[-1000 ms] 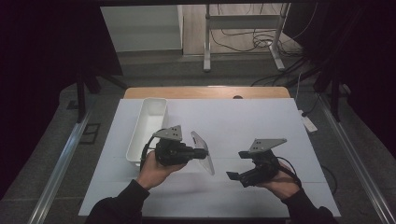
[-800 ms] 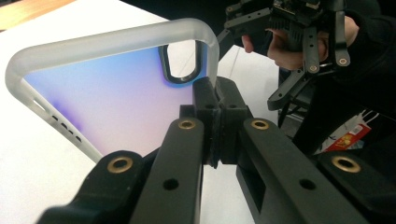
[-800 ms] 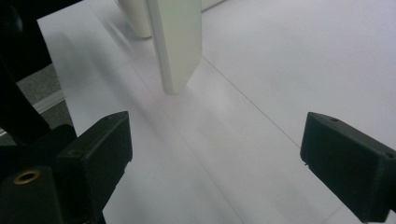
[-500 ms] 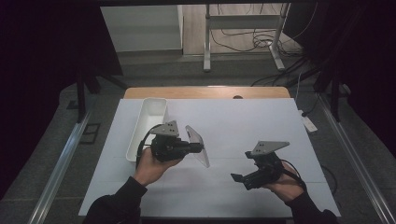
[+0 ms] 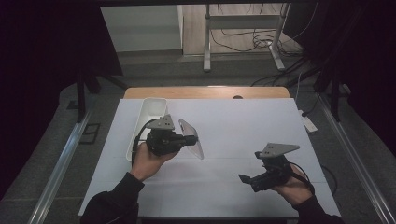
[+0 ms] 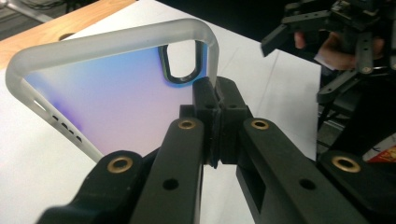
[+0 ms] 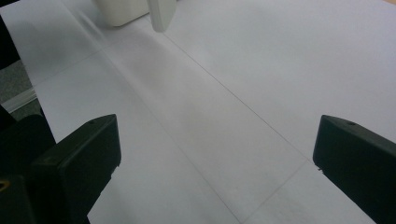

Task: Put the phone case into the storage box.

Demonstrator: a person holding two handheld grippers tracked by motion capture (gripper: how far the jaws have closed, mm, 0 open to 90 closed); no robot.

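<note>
the clear phone case (image 5: 191,138) was up off the white table (image 5: 243,126), right next to the white bin (image 5: 148,112). your left gripper (image 5: 183,140) had its jaws clamped on the edge. your right gripper (image 5: 247,179) had just been opening, jaws wide, nothing between them.

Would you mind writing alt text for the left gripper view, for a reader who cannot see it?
The left gripper has its two black jaws closed on the edge of a translucent phone case with a camera cutout, held up above a white table. At the upper right, farther off, a hand holds the right gripper with its jaws apart.
</note>
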